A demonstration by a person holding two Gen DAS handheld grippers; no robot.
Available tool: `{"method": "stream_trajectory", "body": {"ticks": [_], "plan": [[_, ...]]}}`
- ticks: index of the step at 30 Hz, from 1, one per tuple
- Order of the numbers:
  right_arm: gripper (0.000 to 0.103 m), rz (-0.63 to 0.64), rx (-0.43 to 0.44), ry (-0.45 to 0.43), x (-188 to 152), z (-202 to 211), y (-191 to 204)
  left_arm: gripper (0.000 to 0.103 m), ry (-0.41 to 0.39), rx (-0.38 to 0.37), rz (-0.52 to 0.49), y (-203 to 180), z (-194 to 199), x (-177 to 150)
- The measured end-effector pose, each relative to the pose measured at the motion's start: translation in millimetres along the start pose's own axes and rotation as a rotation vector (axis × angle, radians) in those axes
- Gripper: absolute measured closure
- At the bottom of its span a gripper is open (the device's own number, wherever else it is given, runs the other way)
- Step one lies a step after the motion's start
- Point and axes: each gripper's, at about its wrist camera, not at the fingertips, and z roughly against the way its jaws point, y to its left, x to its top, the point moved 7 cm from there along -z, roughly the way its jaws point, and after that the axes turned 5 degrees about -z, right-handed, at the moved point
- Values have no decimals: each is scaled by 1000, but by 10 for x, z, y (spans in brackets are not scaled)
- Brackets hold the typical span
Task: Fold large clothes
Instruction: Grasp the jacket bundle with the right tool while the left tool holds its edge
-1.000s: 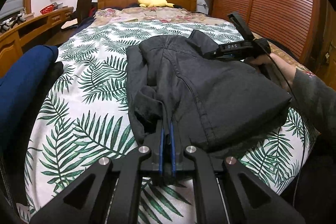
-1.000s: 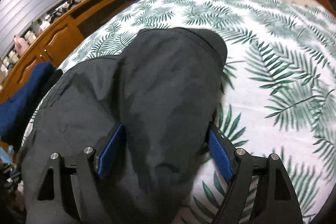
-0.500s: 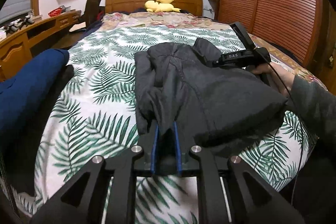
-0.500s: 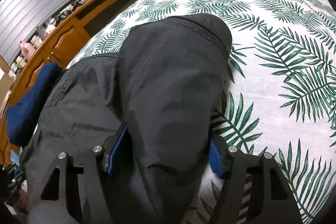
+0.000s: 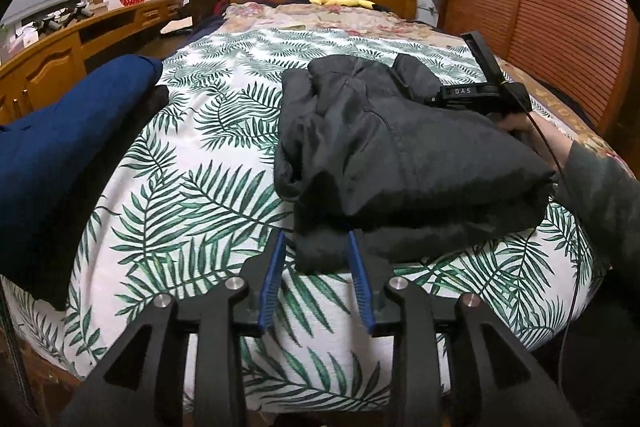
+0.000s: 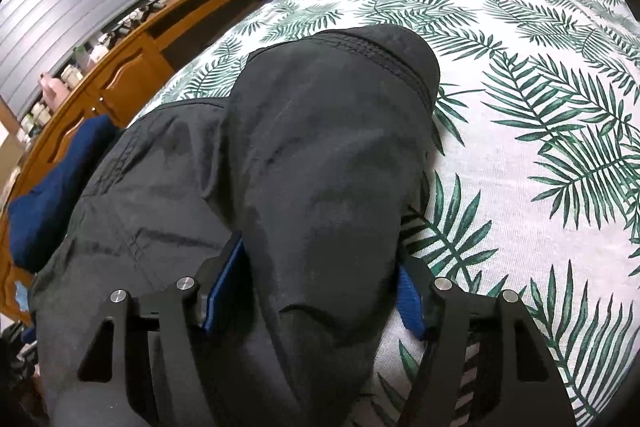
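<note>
you've got the dark garment (image 5: 400,155) down on the bed (image 5: 192,163), on the leaf-print cover near the foot end, and it already reads as a compact stacked bundle rather than a spread-out piece, so i'd say the big folds are behind you. your left gripper (image 5: 316,263) sits at the near corner of the bundle; its jaws have just been opening, and now the blue pads stand apart with a tongue of fabric lying between them, not pinched as far as i can see, so that corner looks released. your right gripper (image 6: 312,291) is at the far side of the bundle, jaws wide and straddling a thick fold of the garment; the cloth bulges up over the pads, and it looks like a clamp on that fold, though i can't see the contact cleanly. what's left, to my eye: the left edge looks lumpy, with loose folds spilling toward the cover, so a tidy-up or one more tuck may be wanted before you let go on the right. a blue garment (image 5: 68,147) lies at the left of the bed, apart from the bundle.
</note>
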Motion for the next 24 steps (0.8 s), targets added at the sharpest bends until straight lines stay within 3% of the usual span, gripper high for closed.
{"method": "stream_trajectory", "body": {"ticks": [8, 24], "plan": [[35, -2, 9, 2, -27, 5, 7, 71, 52, 21, 30, -31, -200, -40], [35, -12, 25, 5, -24, 24, -12, 69, 80, 29, 50, -4, -370, -75]]}}
